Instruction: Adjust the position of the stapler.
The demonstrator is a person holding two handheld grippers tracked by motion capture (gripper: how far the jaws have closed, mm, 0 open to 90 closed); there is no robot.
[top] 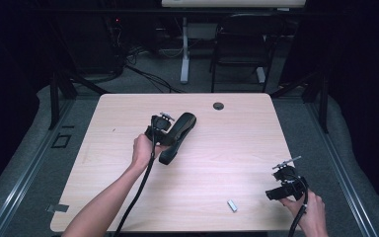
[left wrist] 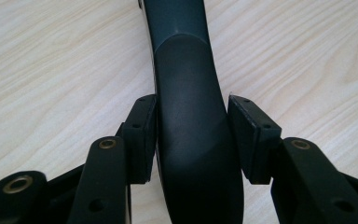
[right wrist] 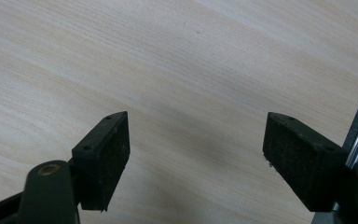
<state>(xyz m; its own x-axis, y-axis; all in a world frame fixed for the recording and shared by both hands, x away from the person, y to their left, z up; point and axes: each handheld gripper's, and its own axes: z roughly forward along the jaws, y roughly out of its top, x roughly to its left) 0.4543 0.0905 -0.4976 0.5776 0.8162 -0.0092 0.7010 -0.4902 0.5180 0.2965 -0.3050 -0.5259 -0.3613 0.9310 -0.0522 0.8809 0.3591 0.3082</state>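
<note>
Left gripper [left wrist: 192,135] straddles the black handle [left wrist: 191,121], one pad [left wrist: 142,135] tight against its left flank, the other pad [left wrist: 251,135] just beside the right flank with a thin gap that I cannot rule out as contact; call it nearly clamped on the handle, not yet surely holding. In the high view the handle [top: 177,137] lies near the middle of the surface [top: 128,197], its long axis slanted from near-left to far-right, and the left gripper [top: 162,129] meets it crosswise from the left, about halfway along. In the left gripper view that axis runs straight away between the jaws, so the squeeze should fall square across the narrow width. The left hand [top: 142,150] sits behind the gripper, forearm reaching in from the near edge. The right gripper [top: 282,190] rests well apart near the right near corner, jaws wide over bare wood with nothing between them. A small white piece [top: 232,205] lies just left of it.
</note>
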